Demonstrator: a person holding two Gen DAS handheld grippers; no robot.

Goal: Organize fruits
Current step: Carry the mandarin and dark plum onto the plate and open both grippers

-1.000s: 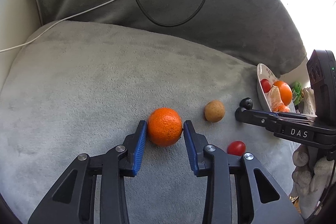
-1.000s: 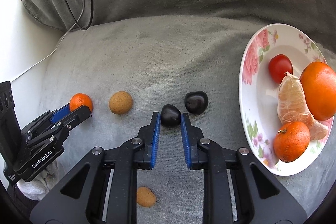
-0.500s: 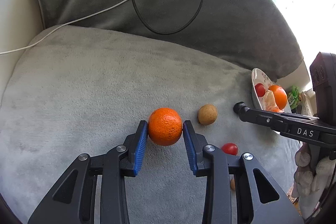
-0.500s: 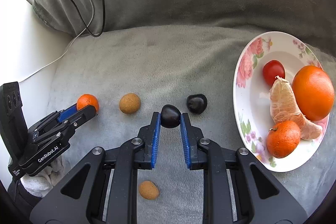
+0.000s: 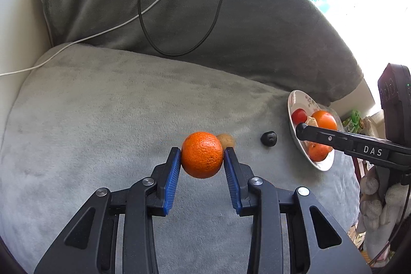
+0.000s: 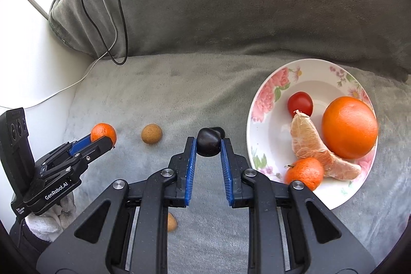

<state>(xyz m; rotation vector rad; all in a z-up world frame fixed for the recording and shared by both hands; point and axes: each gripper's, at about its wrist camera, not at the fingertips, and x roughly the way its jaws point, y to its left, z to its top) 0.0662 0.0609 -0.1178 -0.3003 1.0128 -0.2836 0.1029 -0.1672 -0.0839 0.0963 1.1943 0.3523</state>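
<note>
My left gripper (image 5: pixel 202 158) is shut on a small orange tangerine (image 5: pixel 202 154) and holds it above the grey cushion (image 5: pixel 102 107). My right gripper (image 6: pixel 208 145) is shut on a dark plum (image 6: pixel 208 145), also lifted. A second dark plum (image 5: pixel 268 138) lies on the cushion; in the right wrist view it (image 6: pixel 220 131) peeks out behind the held one. The floral plate (image 6: pixel 272 135) at the right holds a big orange (image 6: pixel 349 127), a cherry tomato (image 6: pixel 300 103), a peeled segment (image 6: pixel 308 145) and a small tangerine (image 6: pixel 304 173).
Two brown round fruits lie on the cushion, one (image 6: pixel 151 133) between the grippers and one (image 6: pixel 171 222) near the front. A grey back cushion (image 6: pixel 231 4) rises behind. Black and white cables (image 5: pixel 179 4) hang over it. A white wall (image 6: pixel 25 55) stands at the left.
Both grippers have closed on their fruits and risen off the cushion. The view has pulled back and the plate shows more fully.
</note>
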